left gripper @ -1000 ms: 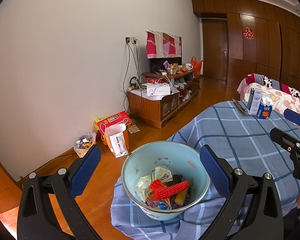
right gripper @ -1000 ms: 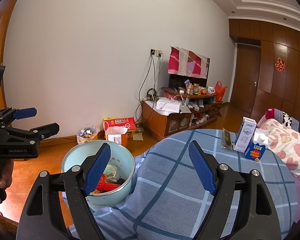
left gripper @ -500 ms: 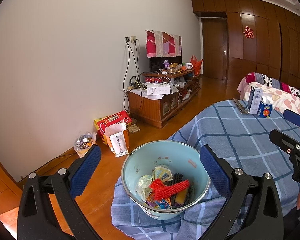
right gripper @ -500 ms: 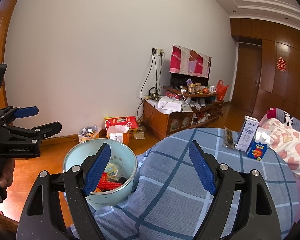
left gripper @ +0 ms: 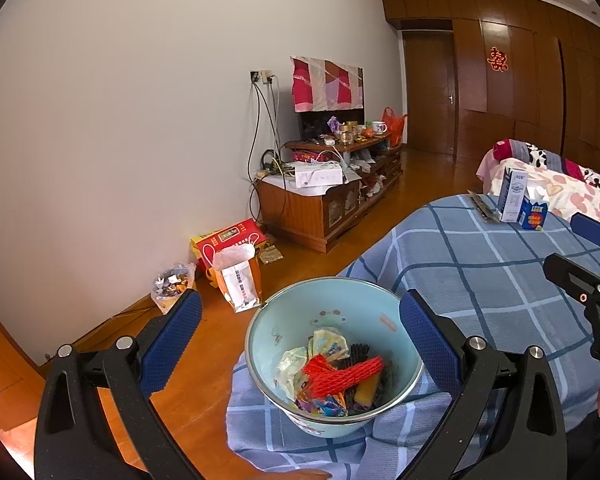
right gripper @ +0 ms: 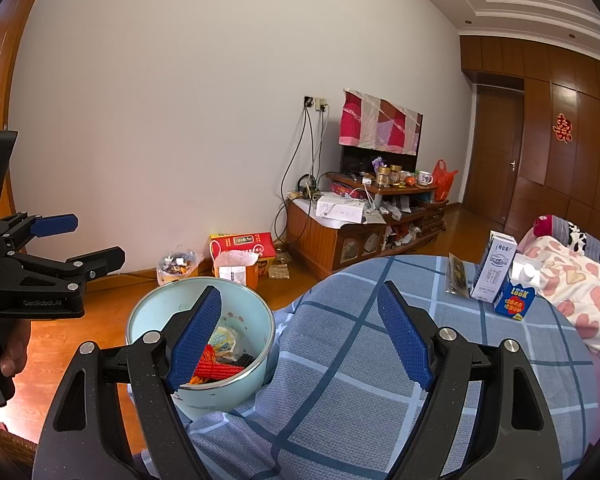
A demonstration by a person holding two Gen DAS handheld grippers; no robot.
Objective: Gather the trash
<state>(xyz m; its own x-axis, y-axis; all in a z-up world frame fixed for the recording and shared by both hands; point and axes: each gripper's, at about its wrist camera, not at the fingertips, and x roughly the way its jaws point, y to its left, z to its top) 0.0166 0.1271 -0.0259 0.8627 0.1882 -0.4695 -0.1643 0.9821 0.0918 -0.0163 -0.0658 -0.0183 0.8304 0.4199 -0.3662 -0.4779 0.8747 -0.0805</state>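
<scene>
A pale blue bucket (left gripper: 260, 344) stands at the near left edge of the table with the blue checked cloth (left gripper: 480, 280). It holds trash: red foam netting (left gripper: 340, 372), crumpled wrappers and a yellow piece. My left gripper (left gripper: 300, 336) is open and empty, hovering over the bucket. My right gripper (right gripper: 300, 336) is open and empty above the cloth, with the bucket (right gripper: 252, 312) by its left finger. A white milk carton (right gripper: 494, 266), a blue box (right gripper: 516, 300) and a dark flat wrapper (right gripper: 458, 276) stand at the far side of the table.
A wooden TV cabinet (left gripper: 320, 208) with clutter stands against the white wall. A red box (left gripper: 228, 240), an orange bag (left gripper: 240, 280) and a clear bag of rubbish (left gripper: 172, 284) sit on the wooden floor. A bed with a heart-pattern cover (right gripper: 572, 284) is at right.
Both grippers have drifted slightly; the view has shifted a little. Both stay open and empty, and the bucket has not moved.
</scene>
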